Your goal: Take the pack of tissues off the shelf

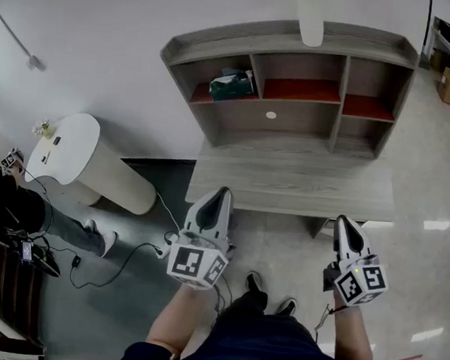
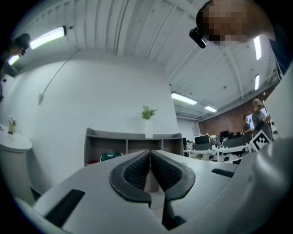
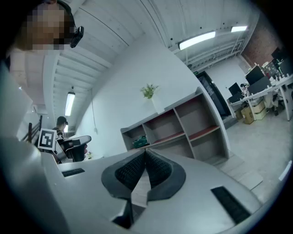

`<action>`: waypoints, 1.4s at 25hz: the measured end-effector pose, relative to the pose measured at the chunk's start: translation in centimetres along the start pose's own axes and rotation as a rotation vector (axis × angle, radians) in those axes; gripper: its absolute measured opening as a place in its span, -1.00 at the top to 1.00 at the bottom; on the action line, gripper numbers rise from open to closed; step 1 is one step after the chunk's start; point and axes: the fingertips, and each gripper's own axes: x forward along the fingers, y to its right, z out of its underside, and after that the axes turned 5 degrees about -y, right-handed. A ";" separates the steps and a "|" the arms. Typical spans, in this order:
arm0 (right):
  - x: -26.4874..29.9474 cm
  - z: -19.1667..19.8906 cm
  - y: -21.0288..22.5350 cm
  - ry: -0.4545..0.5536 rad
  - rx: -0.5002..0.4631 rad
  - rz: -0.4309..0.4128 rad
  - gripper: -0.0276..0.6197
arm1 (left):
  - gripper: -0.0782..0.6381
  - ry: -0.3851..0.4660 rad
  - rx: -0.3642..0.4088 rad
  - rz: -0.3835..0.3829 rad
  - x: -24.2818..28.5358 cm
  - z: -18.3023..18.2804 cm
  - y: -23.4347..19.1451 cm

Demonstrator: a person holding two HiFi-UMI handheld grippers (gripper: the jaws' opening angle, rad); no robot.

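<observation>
The shelf (image 1: 290,79) is standing against a plain white wall. It's a grey wood unit with open compartments, some with red boards. A white vase with a green plant (image 1: 310,21) is sitting on top. A low grey platform (image 1: 288,181) is lying right in front of the shelf, with pale shiny floor (image 1: 415,257) around it.

The pack of tissues (image 1: 233,83), green, is sitting in the upper left compartment on the red board, close to the divider on its right. You can also see it from the left gripper view (image 2: 111,156) and the right gripper view (image 3: 139,142).

Both claws are hanging over the floor at the platform's near edge, well apart from the shelf. The left gripper (image 1: 222,195) is showing its jaws pressed together with nothing between them, and so is the right gripper (image 1: 343,224).

Room-wise, a white round pedestal (image 1: 77,157) is standing left of the platform with a gap between them. Cables (image 1: 114,263) are trailing across the floor there, next to someone sitting in dark clothes (image 1: 16,207). Off to the right, desks with monitors (image 2: 215,141) are filling the far side of the room. The space above the platform up to the compartments is looking open.
</observation>
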 end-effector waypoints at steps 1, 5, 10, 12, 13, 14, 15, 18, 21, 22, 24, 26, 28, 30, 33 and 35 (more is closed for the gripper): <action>0.3 0.0 -1.0 0.001 -0.003 -0.016 0.88 | 0.72 -0.002 -0.013 -0.008 -0.4 -0.1 -0.4; 1.4 -0.1 -4.9 0.009 -0.033 -0.063 0.88 | 0.72 -0.015 0.011 -0.054 -2.1 -0.1 -1.8; 3.6 -0.6 -8.3 0.026 -0.071 -0.074 0.88 | 0.72 -0.030 0.083 -0.109 -4.5 0.4 -5.4; 4.5 -0.5 -9.6 0.023 -0.096 -0.070 0.88 | 0.72 -0.028 0.065 -0.140 -5.6 0.4 -7.9; 5.0 -0.4 -10.2 0.020 -0.110 -0.067 0.88 | 0.72 -0.027 0.052 -0.153 -6.0 0.5 -9.1; 5.3 -0.3 -10.7 0.017 -0.119 -0.063 0.88 | 0.72 -0.029 0.038 -0.162 -6.3 0.7 -10.2; 5.6 -0.1 -11.0 0.011 -0.123 -0.057 0.88 | 0.72 -0.033 0.025 -0.170 -6.6 1.1 -11.2; 6.2 0.7 -11.7 -0.010 -0.129 -0.038 0.88 | 0.72 -0.047 -0.006 -0.183 -7.3 2.2 -13.2; 7.0 1.1 -12.7 -0.017 -0.138 -0.030 0.88 | 0.72 -0.048 -0.018 -0.181 -7.7 2.6 -14.5; 7.2 1.3 -13.0 -0.019 -0.139 -0.028 0.88 | 0.72 -0.049 -0.021 -0.179 -7.9 2.8 -14.8; 7.5 1.4 -13.7 -0.020 -0.142 -0.023 0.88 | 0.72 -0.053 -0.028 -0.175 -8.3 3.1 -15.4; 7.8 1.4 -14.2 -0.016 -0.142 -0.017 0.88 | 0.72 -0.054 -0.027 -0.168 -8.6 3.0 -16.0; 8.0 1.5 -14.6 -0.014 -0.140 -0.011 0.88 | 0.72 -0.052 -0.029 -0.162 -8.8 3.0 -16.5; 8.2 1.7 -15.1 -0.016 -0.141 -0.008 0.88 | 0.72 -0.048 -0.035 -0.159 -9.0 3.0 -17.1; 8.5 1.7 -15.9 -0.009 -0.134 -0.008 0.88 | 0.72 -0.040 -0.038 -0.152 -9.5 2.9 -17.8; 8.7 1.7 -16.5 0.002 -0.130 -0.002 0.88 | 0.72 -0.035 -0.039 -0.146 -9.9 2.8 -18.4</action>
